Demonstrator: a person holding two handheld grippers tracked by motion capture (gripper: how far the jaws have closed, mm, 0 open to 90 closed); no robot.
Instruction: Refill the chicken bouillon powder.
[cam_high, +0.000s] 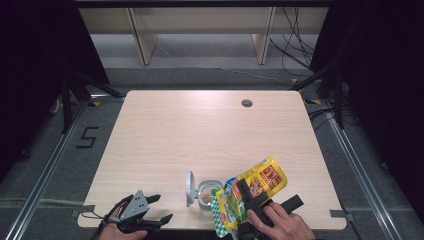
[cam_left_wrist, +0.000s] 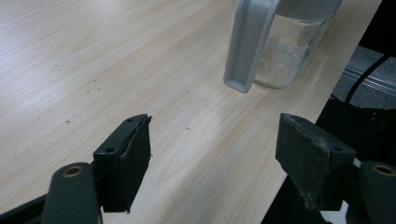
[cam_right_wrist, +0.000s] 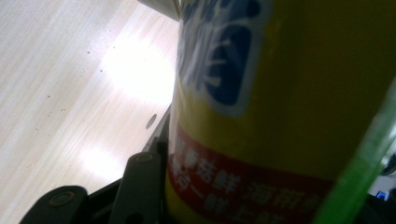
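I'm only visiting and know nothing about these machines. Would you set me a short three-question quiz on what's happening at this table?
1. True or false: the left claw has its jaws shut on the jar's lid.
2. What is the right claw gripping: A) the glass jar, B) the yellow snack bag, C) a cable?
3. Fill the gap: the jar's grey lid is flipped ____.

Key
1. False. Its jaws stand apart over bare table, short of the glass jar.
2. B, the yellow snack bag, tilted over the jar.
3. Open, standing up at the jar's left.

"5" on floor (cam_high: 88, 137)
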